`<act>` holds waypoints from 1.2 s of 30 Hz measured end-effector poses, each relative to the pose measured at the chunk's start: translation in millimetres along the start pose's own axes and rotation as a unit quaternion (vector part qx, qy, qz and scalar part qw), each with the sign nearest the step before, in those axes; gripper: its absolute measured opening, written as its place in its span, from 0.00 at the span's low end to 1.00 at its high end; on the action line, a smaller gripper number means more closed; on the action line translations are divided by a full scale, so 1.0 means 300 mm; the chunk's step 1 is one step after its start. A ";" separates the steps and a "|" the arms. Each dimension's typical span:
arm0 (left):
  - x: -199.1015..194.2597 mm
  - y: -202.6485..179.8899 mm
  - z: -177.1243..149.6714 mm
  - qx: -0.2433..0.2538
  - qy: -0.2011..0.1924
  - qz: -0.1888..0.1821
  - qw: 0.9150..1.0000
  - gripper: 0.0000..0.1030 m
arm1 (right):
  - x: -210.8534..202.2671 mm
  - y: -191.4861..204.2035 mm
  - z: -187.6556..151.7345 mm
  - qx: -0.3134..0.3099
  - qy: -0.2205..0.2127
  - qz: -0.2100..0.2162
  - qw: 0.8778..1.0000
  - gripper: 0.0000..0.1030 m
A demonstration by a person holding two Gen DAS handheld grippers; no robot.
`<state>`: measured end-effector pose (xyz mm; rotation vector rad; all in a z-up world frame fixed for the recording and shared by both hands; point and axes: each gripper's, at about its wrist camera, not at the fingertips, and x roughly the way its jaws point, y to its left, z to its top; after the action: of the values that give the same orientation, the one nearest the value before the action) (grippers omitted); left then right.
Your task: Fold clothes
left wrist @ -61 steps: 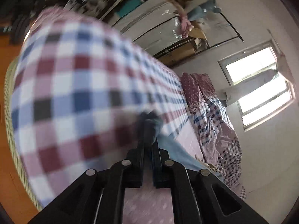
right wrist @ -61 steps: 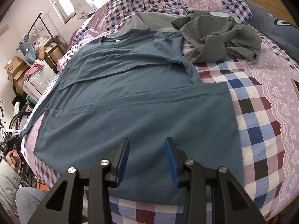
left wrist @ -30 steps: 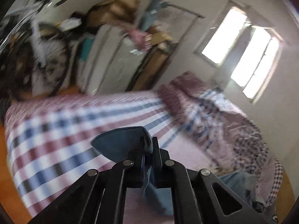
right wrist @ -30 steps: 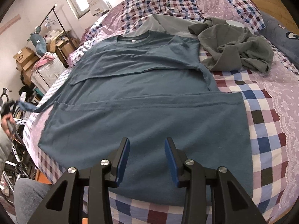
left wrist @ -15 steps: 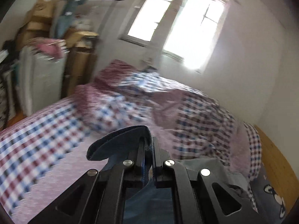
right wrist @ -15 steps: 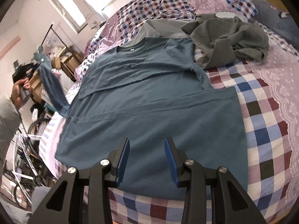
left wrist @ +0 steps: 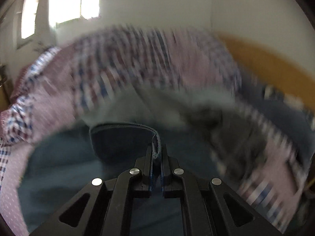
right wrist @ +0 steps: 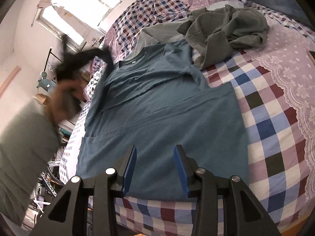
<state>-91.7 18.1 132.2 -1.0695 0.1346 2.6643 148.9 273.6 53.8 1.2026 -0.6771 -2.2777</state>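
- The teal T-shirt [right wrist: 167,114] lies spread flat on the bed [right wrist: 275,106], neck toward the window side, hem toward the near edge; one sleeve is already crossed over the chest
- The other sleeve [left wrist: 122,139] is up off the bed, pinched at its hem between the fingers of the left gripper [left wrist: 156,157], which is clenched on the cloth; the rest of that sleeve trails down to the shirt's far-left side
- The right gripper [right wrist: 155,157] hovers over the lower part of the shirt near the hem with its blue pads well apart, grasping nothing
- The left hand [right wrist: 65,90] and its view are smeared with motion blur, so I can't tell exactly where over the shirt the sleeve sits
- A crumpled grey garment [right wrist: 228,29] lies just beside the shirt's shoulder, touching or overlapping that corner
- Risks as I judge them: only a narrow bit of hem is pinched, so a quick swing could pull it free, or the sleeve could land twisted or bunched rather than flat
- With nothing pinning the body, a tug on the sleeve may drag the shoulder and spoil the flat lay, or catch the grey garment
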 end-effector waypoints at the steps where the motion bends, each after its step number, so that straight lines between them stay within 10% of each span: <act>1: 0.050 -0.031 -0.036 0.008 0.017 0.002 1.000 0.04 | -0.004 -0.002 -0.001 0.000 0.000 0.000 1.000 0.42; 7: 0.179 -0.102 -0.174 0.009 0.098 -0.019 0.995 0.16 | -0.022 -0.021 0.001 0.007 -0.002 0.001 1.000 0.42; 12: -0.018 -0.019 -0.212 -0.052 0.055 -0.075 0.994 0.63 | -0.030 -0.038 0.006 0.018 -0.005 0.001 1.000 0.42; 18: -0.340 0.148 -0.273 -0.140 -0.013 -0.110 0.984 0.74 | -0.007 -0.008 0.001 0.000 0.002 0.002 1.000 0.42; 26: -0.775 0.453 -0.490 -0.213 -0.100 -0.016 0.972 0.82 | 0.002 0.034 -0.003 -0.037 -0.007 -0.004 0.999 0.43; 32: -0.834 0.585 -0.678 -0.296 -0.141 0.030 0.944 0.83 | 0.008 0.037 0.004 -0.025 -0.027 -0.010 0.999 0.44; 36: -0.751 0.684 -0.789 -0.382 -0.164 0.004 0.909 0.83 | 0.038 0.053 -0.002 -0.025 -0.028 -0.022 0.999 0.44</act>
<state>164.4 -269.8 113.8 -0.7467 -1.0451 2.9009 146.4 254.4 56.2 1.1445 -0.6165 -2.3593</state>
